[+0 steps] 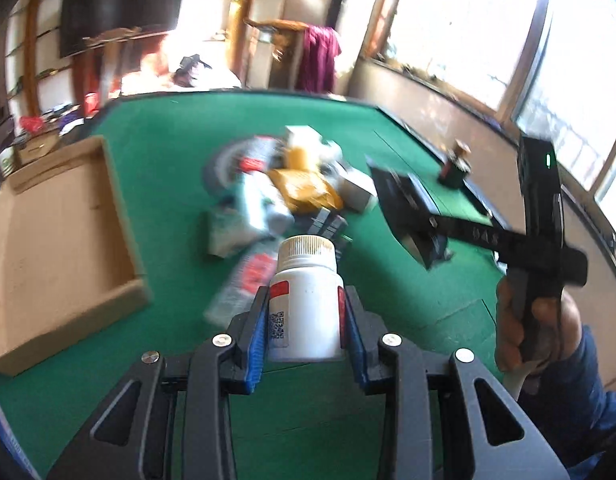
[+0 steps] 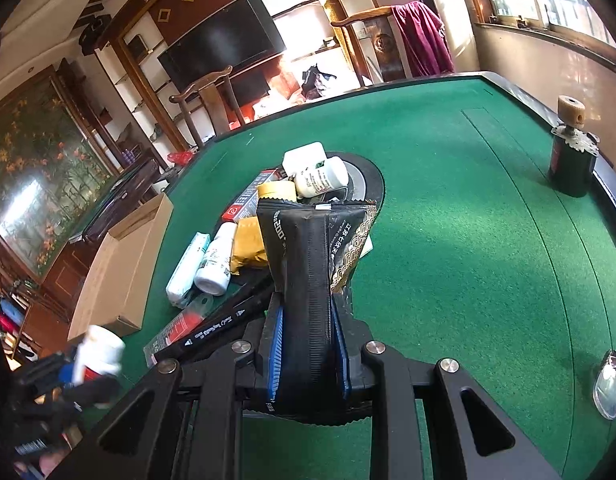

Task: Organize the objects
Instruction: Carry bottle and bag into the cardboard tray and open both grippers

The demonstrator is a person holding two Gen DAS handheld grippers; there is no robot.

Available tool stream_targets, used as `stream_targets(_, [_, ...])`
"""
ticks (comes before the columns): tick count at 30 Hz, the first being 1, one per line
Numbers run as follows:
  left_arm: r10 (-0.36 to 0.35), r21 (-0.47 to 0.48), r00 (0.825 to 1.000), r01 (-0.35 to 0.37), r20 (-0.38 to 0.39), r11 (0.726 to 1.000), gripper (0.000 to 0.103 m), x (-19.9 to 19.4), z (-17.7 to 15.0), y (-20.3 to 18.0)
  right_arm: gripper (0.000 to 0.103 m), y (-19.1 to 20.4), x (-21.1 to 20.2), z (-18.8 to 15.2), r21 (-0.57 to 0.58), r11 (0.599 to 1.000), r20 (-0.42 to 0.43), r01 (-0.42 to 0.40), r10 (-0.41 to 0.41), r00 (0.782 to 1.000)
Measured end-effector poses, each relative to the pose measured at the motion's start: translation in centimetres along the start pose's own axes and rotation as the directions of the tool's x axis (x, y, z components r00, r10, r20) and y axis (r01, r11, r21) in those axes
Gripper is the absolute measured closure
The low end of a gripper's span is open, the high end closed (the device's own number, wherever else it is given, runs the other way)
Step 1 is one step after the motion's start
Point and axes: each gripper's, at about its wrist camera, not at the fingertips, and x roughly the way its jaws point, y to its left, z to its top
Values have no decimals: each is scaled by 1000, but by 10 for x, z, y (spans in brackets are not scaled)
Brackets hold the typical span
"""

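In the left wrist view, at the far left of the frame, you have the cardboard box [image 1: 64, 240] lying open on the green table [image 1: 168, 140], its near corner close to the pile. Move right to centre frame and the pile [image 1: 284, 184] is a blur of small boxes, white bottles and a yellow packet, heaped over a dark round inset in the felt. Just below it, low in the centre, your left gripper [image 1: 306, 320] grips a white bottle [image 1: 306, 300] with a ribbed cap, upright between the blue pads [image 1: 255, 340], which press on both its sides. Right of the pile, your right gripper shows as a black tool carrying a dark pouch [image 1: 403, 208] above the felt, and your hand [image 1: 535, 320] wraps its handle at the right edge. A small dark jar [image 1: 455, 168] stands near the table's rim beyond it.

In the right wrist view, the same bottle shows blurred at lower left, with the box above it along the table's left edge. In the centre, your right gripper [image 2: 308, 344] is nearly closed, pinching the black pouch [image 2: 308, 264], which stands up from the pads and hides part of the pile [image 2: 236, 232] behind. Black markers [image 2: 220, 328] lie just left of the fingers. At upper right the jar [image 2: 569, 164] stands by the rim, and glasses [image 2: 609, 384] rest at the lower right edge.
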Motion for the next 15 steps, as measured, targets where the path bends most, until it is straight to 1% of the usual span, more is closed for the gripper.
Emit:
stream_targets(4, [39, -61, 998, -36, 47, 997, 69, -25, 0, 33, 80, 10, -1, -1, -3, 1000, -1, -11, 11, 1000])
stream_targets(5, [51, -80, 997, -46, 61, 996, 69, -31, 0, 43, 80, 22, -4, -1, -21, 1000, 3, -20, 20, 1000])
stream_targets(6, [65, -99, 995, -58, 72, 993, 69, -37, 0, 52, 80, 22, -4, -1, -21, 1000, 3, -20, 20, 1000])
stream_targets(8, [89, -133, 992, -77, 89, 988, 69, -44, 4, 71, 80, 46, -5, 0, -43, 997, -15, -57, 56, 998])
stream_targets(9, [106, -151, 990, -91, 95, 984, 69, -46, 7, 81, 80, 46, -5, 0, -43, 997, -15, -57, 56, 998])
stream_targets(10, [119, -161, 988, -102, 100, 982, 69, -47, 8, 87, 80, 64, -4, 1, -68, 995, -30, -76, 74, 997])
stream_targets(13, [159, -190, 982, -137, 103, 972, 69, -48, 16, 108, 80, 97, 0, 6, -118, 986, -61, -116, 109, 992])
stream_targets(14, [176, -202, 979, -154, 100, 967, 69, -48, 21, 116, 80, 97, 0, 6, -118, 986, -61, -116, 109, 992])
stream_targets(15, [183, -210, 978, -159, 101, 965, 69, -49, 24, 122, 80, 118, 5, 11, -151, 980, -80, -130, 119, 990])
